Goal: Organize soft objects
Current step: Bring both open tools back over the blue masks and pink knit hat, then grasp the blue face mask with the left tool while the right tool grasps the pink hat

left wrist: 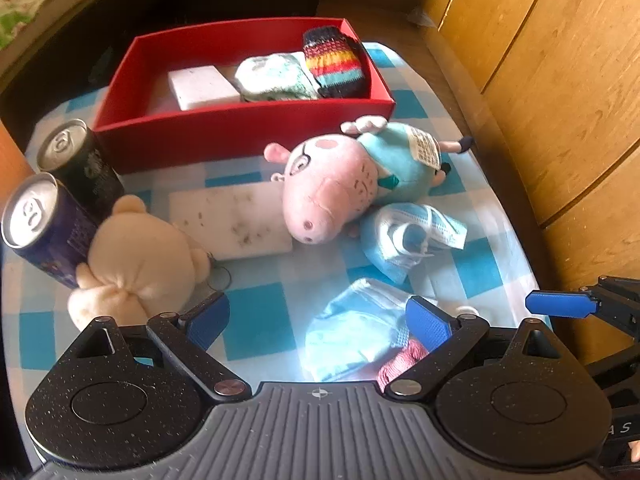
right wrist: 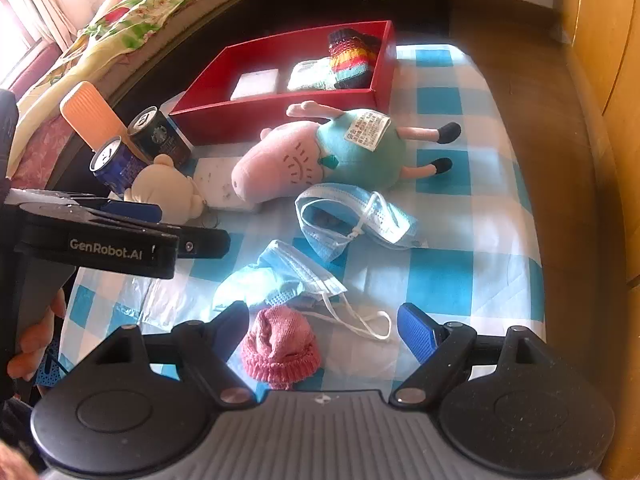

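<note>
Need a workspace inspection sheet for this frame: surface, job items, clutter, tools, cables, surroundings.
Surface: blue-checked cloth.
Job's things: red box holds sponge, socks; pig plush, bear plush, two face masks, pink knit hat lie outside.
Clutter: two cans; white sponge.
Tools: left tool open, right tool open around the hat.
Cables: nothing seen.
Surroundings: wooden wardrobe, bed.

The right gripper (right wrist: 322,330) hangs wide open over a pink knitted hat (right wrist: 280,346) at the checked table's (right wrist: 444,280) near edge; a crumpled blue face mask (right wrist: 280,276) lies just beyond.
</note>
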